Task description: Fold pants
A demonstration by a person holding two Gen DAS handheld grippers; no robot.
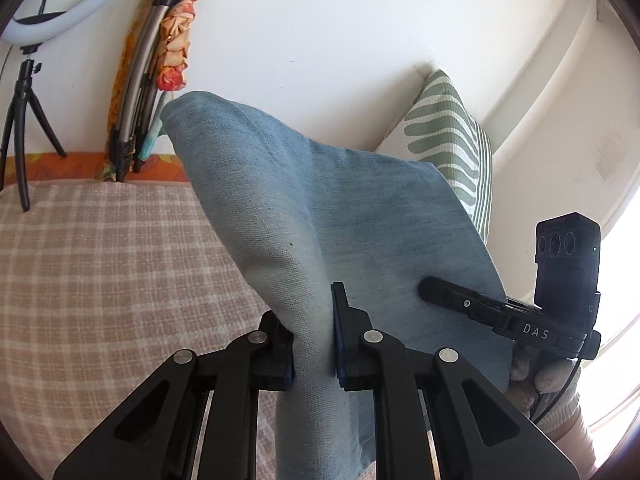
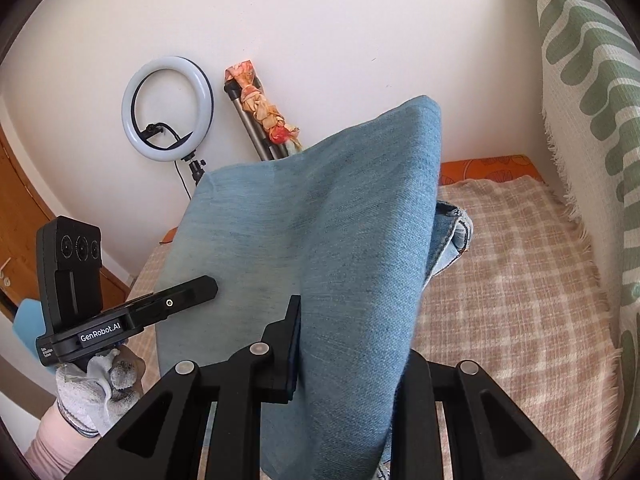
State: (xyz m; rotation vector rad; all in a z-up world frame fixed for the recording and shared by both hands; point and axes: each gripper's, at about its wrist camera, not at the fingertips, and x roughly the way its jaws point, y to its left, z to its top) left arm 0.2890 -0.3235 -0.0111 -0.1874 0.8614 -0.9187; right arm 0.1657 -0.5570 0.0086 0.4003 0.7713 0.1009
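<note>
The light blue denim pants (image 1: 304, 216) hang lifted above the bed, held by both grippers. My left gripper (image 1: 314, 344) is shut on a bunched fold of the pants. The right gripper (image 1: 472, 304) shows at the right of the left wrist view, pressed against the cloth. In the right wrist view my right gripper (image 2: 352, 344) is shut on the pants (image 2: 320, 232), whose cloth drapes over and hides the right finger. The left gripper (image 2: 172, 304) shows at the left there, against the cloth. The waistband end (image 2: 456, 232) hangs lower toward the bed.
A beige checked blanket (image 1: 104, 272) covers the bed (image 2: 520, 288). A ring light on a tripod (image 2: 166, 108) and a folded stand wrapped in orange cloth (image 1: 160, 60) lean at the wall. A green-and-white patterned cushion (image 1: 452, 140) stands at the right.
</note>
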